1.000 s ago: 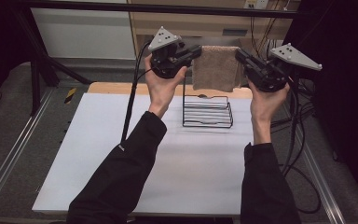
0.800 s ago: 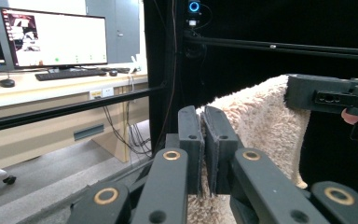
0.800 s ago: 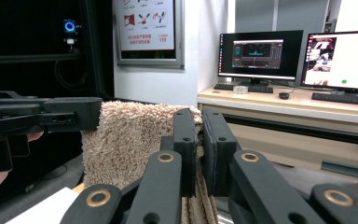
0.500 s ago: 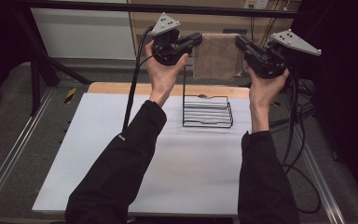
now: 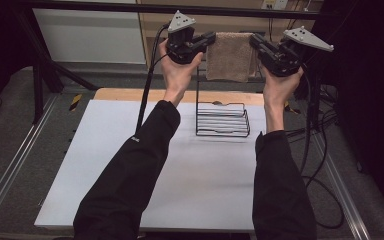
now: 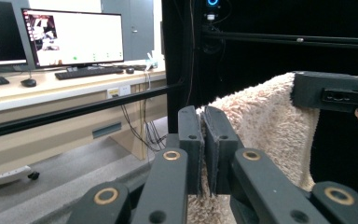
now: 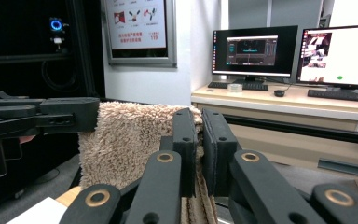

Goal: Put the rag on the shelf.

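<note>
One beige towel (image 5: 228, 56), two tools clenched on its top corners, left tool (image 5: 211, 38), right tool (image 5: 254, 41), one wire rack (image 5: 222, 120)

left gripper (image 5: 211, 37): raised, jaws clamped | right gripper (image 5: 254, 41): raised, jaws clamped | arms outstretched

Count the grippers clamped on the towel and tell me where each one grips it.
2. The left gripper pinches the towel at its upper left corner; the right gripper pinches its upper right corner, above the wire rack.

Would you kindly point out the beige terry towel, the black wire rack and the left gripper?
beige terry towel (image 5: 228, 57): high view, cloth middle.
black wire rack (image 5: 222, 120): high view, base wires.
left gripper (image 5: 211, 38): high view, between its tips.
</note>
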`<action>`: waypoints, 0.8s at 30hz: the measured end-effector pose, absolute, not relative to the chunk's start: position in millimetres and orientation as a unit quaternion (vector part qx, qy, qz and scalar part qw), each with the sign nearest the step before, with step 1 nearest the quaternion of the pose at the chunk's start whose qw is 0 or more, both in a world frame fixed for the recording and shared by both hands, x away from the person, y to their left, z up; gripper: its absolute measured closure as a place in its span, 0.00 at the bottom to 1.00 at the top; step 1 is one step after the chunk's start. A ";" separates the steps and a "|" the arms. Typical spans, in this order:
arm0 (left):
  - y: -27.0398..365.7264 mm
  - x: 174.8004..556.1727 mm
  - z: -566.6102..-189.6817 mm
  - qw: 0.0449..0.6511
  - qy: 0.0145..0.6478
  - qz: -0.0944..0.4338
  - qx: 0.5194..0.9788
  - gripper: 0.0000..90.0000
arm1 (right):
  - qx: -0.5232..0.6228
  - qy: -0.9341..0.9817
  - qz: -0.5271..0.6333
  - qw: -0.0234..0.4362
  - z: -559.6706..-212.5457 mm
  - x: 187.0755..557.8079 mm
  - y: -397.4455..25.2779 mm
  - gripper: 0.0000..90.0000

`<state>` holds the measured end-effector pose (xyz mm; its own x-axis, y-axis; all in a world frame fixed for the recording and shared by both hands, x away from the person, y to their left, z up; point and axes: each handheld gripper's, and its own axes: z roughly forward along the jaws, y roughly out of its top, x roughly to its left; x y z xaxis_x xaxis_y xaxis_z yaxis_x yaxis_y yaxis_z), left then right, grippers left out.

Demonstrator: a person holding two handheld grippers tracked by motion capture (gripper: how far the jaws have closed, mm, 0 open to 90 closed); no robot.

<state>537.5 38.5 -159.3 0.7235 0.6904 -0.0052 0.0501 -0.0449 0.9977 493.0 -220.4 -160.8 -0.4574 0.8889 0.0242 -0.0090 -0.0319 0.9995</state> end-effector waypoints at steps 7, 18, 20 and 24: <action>39.4 549.8 -163.1 0.635 0.279 0.253 0.675 0.96 | 0.373 0.598 0.610 0.363 -161.6 503.3 -217.1 0.94; 35.5 561.6 -176.4 0.614 0.272 0.268 0.691 0.95 | 0.383 0.612 0.591 0.360 -172.5 519.8 -218.0 0.94; 35.8 561.8 -179.4 0.610 0.269 0.266 0.696 0.95 | 0.382 0.620 0.584 0.358 -177.1 522.4 -219.0 0.94; 36.1 559.0 -188.6 0.609 0.263 0.259 0.702 0.95 | 0.381 0.621 0.587 0.353 -188.3 520.7 -221.3 0.94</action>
<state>559.0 36.1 -188.6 0.7274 0.6848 0.0436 0.0539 -0.1204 0.9913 520.7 -221.3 -188.3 -0.4606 0.8875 0.0083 0.0586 0.0211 0.9981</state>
